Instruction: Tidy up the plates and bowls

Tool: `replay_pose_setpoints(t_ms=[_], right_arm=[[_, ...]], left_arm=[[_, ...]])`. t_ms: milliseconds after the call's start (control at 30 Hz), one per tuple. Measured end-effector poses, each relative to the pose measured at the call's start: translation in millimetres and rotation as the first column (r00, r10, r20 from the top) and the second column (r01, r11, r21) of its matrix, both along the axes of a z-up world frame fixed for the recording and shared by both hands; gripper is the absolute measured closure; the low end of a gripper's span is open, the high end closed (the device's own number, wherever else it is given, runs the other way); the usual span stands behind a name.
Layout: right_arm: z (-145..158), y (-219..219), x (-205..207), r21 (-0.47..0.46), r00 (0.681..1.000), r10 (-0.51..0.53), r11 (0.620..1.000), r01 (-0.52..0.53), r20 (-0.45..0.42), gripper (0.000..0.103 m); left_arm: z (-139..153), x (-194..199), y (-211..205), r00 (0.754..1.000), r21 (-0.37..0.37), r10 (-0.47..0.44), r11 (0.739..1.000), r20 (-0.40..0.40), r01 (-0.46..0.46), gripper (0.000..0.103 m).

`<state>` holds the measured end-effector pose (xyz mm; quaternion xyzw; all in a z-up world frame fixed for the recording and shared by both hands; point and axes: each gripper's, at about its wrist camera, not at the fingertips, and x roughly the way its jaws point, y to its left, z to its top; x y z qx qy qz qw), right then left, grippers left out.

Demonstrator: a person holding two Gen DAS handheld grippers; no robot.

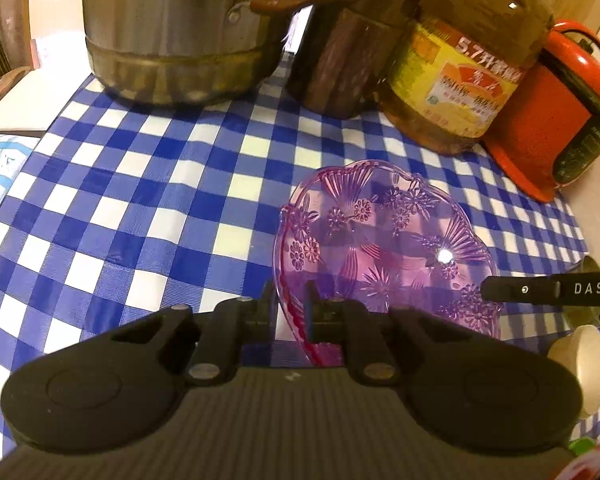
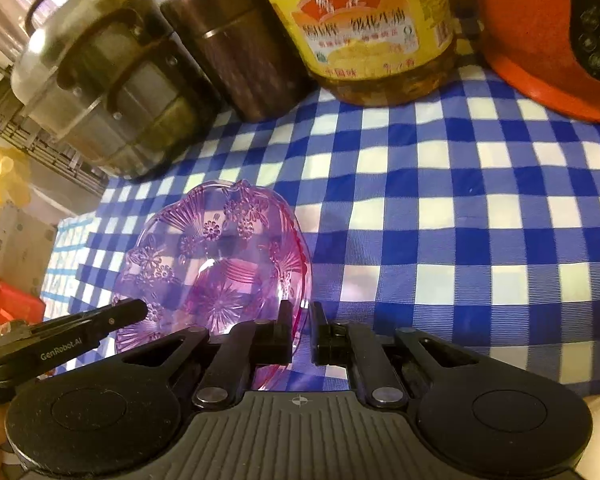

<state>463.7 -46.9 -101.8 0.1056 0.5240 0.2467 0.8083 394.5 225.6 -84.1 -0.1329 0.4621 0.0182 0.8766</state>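
blue checked tablecloth (image 1: 148, 200) under steel pot (image 1: 172, 40), oil jug (image 1: 460, 80), purple bowl (image 1: 380, 248)

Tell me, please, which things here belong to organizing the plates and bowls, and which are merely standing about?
Job: purple plastic bowl, its rim held on opposite sides by the left gripper and right gripper.

Standing about: steel steamer pot, brown canister, oil jug, orange cooker, checked tablecloth.

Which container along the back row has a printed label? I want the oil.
The big amber oil jug, with its yellow label, between the dark brown canister and the orange appliance; the steel steamer pot is bare.
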Motion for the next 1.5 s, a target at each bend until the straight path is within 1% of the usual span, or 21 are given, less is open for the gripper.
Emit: replay_pose_setpoints(t_ms=[133, 333, 400, 533, 667, 900, 1000, 1100, 1300, 1500], right_arm=[[20.2, -7.3, -13.0, 0.008, 1.0, -0.003, 1.0, 0.003, 0.017, 0.095], [50.0, -14.1, -49.3, -0.002, 0.999, 0.009, 1.0, -0.009, 0.047, 0.095], [59.3, -17.1, -63.3, 0.002, 0.998, 0.01, 1.0, -0.01, 0.054, 0.095], [77.2, -22.5, -95.3, 0.003, 0.997, 0.02, 1.0, -0.02, 0.076, 0.095], [89.7, -25.2, -128.9, 0.003, 0.995, 0.037, 0.999, -0.037, 0.091, 0.095], [101.5, -25.9, -179.3, 0.015, 0.993, 0.046, 0.999, -0.048, 0.105, 0.095], [103.1, -26.8, -199.5, 0.024, 0.993, 0.053, 0.998, -0.056, 0.108, 0.095], [102.3, -26.0, -221.5, 0.016, 0.99, 0.069, 0.997, -0.071, 0.123, 0.095], [99.0, -24.4, -259.0, 0.003, 0.984, 0.098, 0.995, -0.099, 0.146, 0.095], [94.5, -23.4, -285.0, 0.002, 0.983, 0.112, 0.994, -0.113, 0.148, 0.095]], left_arm=[[17.8, -13.7, -5.1, 1.0, -0.005, -0.002, 1.0, 0.021, 0.002, 0.092], [46.3, -46.7, -14.2, 0.999, 0.001, -0.009, 1.0, 0.04, 0.009, 0.092], [56.1, -61.7, -17.2, 0.999, -0.004, -0.008, 1.0, 0.052, 0.008, 0.092], [74.8, -95.2, -27.3, 0.997, 0.013, -0.016, 1.0, 0.073, 0.015, 0.092], [88.1, -128.4, -31.1, 0.996, 0.009, -0.004, 1.0, 0.084, 0.004, 0.092], [98.3, -180.9, -30.9, 0.996, 0.0, 0.017, 1.0, 0.088, -0.017, 0.092], [100.4, -204.7, -31.8, 0.995, 0.009, 0.019, 1.0, 0.094, -0.02, 0.092], [101.2, -227.6, -33.6, 0.995, 0.025, 0.02, 0.999, 0.1, -0.022, 0.092], [97.1, -266.5, -30.8, 0.994, 0.01, 0.047, 0.999, 0.096, -0.048, 0.092], [92.3, -294.8, -29.4, 0.995, 0.005, 0.055, 0.998, 0.088, -0.056, 0.092]])
